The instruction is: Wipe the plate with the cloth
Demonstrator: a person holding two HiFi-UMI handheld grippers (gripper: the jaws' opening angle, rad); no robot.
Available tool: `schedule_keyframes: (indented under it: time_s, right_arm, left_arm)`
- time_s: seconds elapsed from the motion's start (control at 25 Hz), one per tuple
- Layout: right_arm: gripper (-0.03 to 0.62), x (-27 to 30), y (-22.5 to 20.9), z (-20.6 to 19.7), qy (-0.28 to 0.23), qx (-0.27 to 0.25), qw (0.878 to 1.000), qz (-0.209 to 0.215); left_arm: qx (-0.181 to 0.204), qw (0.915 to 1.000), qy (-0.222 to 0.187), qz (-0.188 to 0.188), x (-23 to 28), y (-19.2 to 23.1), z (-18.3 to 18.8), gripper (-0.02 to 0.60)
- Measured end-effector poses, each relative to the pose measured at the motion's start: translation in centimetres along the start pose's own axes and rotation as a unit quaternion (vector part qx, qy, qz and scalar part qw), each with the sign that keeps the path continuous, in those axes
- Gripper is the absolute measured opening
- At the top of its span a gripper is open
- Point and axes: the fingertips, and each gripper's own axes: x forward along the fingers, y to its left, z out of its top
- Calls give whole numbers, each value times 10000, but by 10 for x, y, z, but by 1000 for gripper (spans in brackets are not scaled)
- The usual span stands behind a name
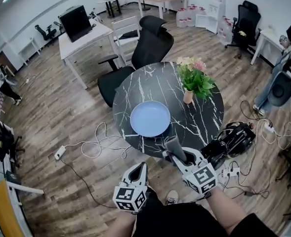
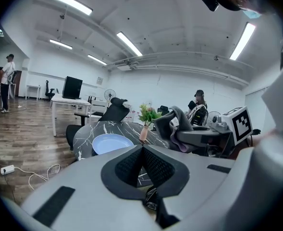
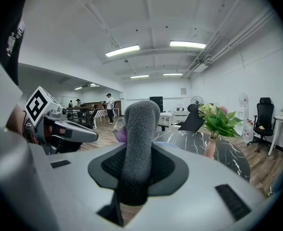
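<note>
Right gripper [image 1: 177, 157] pinching grey cloth [image 1: 172, 144], left gripper [image 1: 141, 168] pressed together, empty: cloth best laid flat on centre-frame plate [image 1: 150, 118].

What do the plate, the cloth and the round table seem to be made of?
Plate: pale blue, smooth, slight sheen; glazed ceramic or plastic, unclear.
Cloth: grey, fuzzy nap; likely microfibre or fleece.
Table: black with white veins, smooth; marble or marble-look top.
</note>
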Motion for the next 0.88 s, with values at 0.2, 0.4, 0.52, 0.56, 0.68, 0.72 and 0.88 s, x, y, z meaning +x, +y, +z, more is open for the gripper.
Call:
schedule_keyframes:
  time_s: [0.2,0.4,0.52,0.56,0.68,0.72,0.88]
  right_arm:
    - [110,-10,7,-2,-27,28,10000,50]
    - [110,-10,13,-7,-9,12,9999,126]
    - [110,-9,15,-9,13,1,9999,169]
    - [109,-10,16,-10,27,3,9998,181]
    - [109,-11,16,-12,57,28,9998,192]
    - [109,-10,16,-12,63,39,9998,188]
    - [109,-7,15,-14,75,95,9997,192]
  left_arm:
    - [69,10000,14,19,-9,-10,-4,18]
    - [82,10000,-34,38,-15,-12,-5,18]
    - [109,9999,-33,48,-16,-13,-5,18]
    - [108,9999,-21,51,-16,-13,-6,18]
    - [83,10000,-14,53,-15,-14,-6,18]
    - [80,10000,-22,53,-15,-14,-5,18]
    - [67,9999,-27,75,-13,-12,-5,18]
